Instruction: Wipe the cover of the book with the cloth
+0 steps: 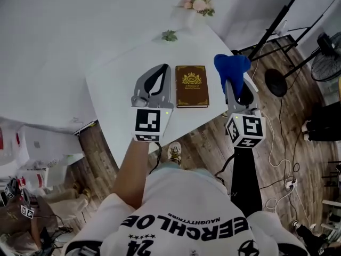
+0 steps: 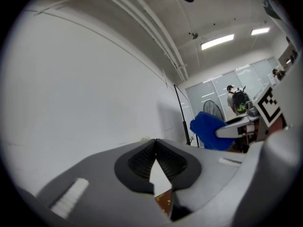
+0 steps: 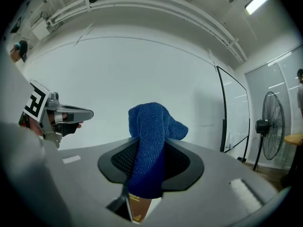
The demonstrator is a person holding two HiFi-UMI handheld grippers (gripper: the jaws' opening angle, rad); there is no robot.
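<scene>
A brown book [image 1: 192,86] with a gold emblem lies closed on the white table [image 1: 117,73], near its front edge. My left gripper [image 1: 163,68] hovers just left of the book, its jaws shut with nothing between them. My right gripper [image 1: 233,85] is held to the right of the book, past the table's edge, shut on a blue cloth [image 1: 232,65] that bunches above its tips. In the left gripper view the jaw tips of the left gripper [image 2: 155,141] meet, and the book [image 2: 163,203] shows below them. In the right gripper view the cloth [image 3: 150,126] drapes between the jaws of the right gripper [image 3: 150,148].
A vase of flowers [image 1: 197,4] and a small green sprig [image 1: 169,35] stand at the far end of the table. A black stand [image 1: 269,36], a fan [image 1: 326,57] and cables [image 1: 277,143] occupy the wooden floor on the right.
</scene>
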